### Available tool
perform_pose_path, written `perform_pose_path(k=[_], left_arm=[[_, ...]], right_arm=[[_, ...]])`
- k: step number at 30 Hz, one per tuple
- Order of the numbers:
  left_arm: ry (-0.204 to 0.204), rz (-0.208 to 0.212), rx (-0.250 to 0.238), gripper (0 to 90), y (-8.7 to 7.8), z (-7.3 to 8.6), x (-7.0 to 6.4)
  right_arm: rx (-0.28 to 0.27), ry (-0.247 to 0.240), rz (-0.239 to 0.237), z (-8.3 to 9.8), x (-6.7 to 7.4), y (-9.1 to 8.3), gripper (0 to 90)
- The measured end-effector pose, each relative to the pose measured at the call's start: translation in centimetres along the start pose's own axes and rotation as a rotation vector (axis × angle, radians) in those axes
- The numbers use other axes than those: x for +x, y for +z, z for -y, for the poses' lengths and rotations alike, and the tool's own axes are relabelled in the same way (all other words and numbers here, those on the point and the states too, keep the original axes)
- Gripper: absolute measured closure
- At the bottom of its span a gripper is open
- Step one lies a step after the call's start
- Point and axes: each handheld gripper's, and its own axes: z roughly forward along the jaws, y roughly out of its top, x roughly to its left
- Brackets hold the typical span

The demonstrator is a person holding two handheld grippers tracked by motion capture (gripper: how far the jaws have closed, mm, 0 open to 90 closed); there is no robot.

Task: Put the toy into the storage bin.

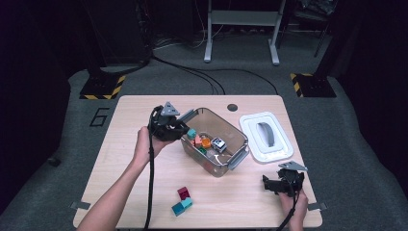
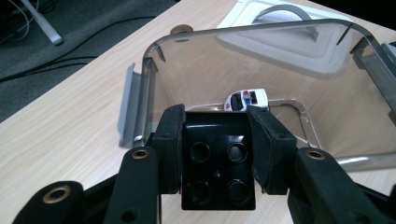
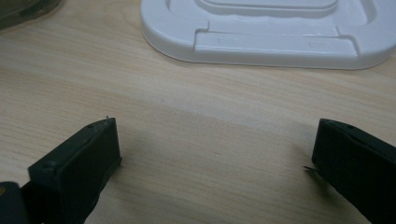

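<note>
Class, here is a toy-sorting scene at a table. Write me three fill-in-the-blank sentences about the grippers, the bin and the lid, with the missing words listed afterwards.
1. The left gripper is shut on a ______ building block.
2. That block is held at the rim of the clear plastic bin, in which a toy ______ with a white body lies.
3. The right gripper rests over bare table with its jaws ______.
4. The bin's white lid lies on the ______, beside the bin.

Missing words: black; car; open; table
</note>
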Motion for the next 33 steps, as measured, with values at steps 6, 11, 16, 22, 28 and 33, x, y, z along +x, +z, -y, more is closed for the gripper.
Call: perform_pose_path(k=[6,11,16,22,28,33], left_arm=[[-0.006,0.014,0.003,59.0,1.5,-0.8,-0.3],[-0.009,0.024,0.011,58.9,2.8,-1.2,-0.5],[-0.007,0.038,0.029,58.9,3.9,-1.4,-0.8],[-0.011,0.074,0.055,58.9,5.3,-1.2,-1.6],[-0.021,0.109,0.083,58.9,6.4,-0.8,-2.5],[-0.024,0.12,0.105,58.9,6.9,-0.3,-3.1]], right_arm=[[0.001,0.0,0.0,0.0,0.0,0.0,0.3],[0.0,-0.001,-0.001,0.0,0.0,0.0,0.3],[0.001,0.0,-0.001,0.0,0.0,0.0,0.3],[0.0,-0.001,-0.001,0.0,0.0,0.0,0.3],[0.001,-0.002,-0.001,0.0,0.0,0.0,0.3],[-0.002,0.006,-0.001,0.0,0.0,0.0,0.3]])
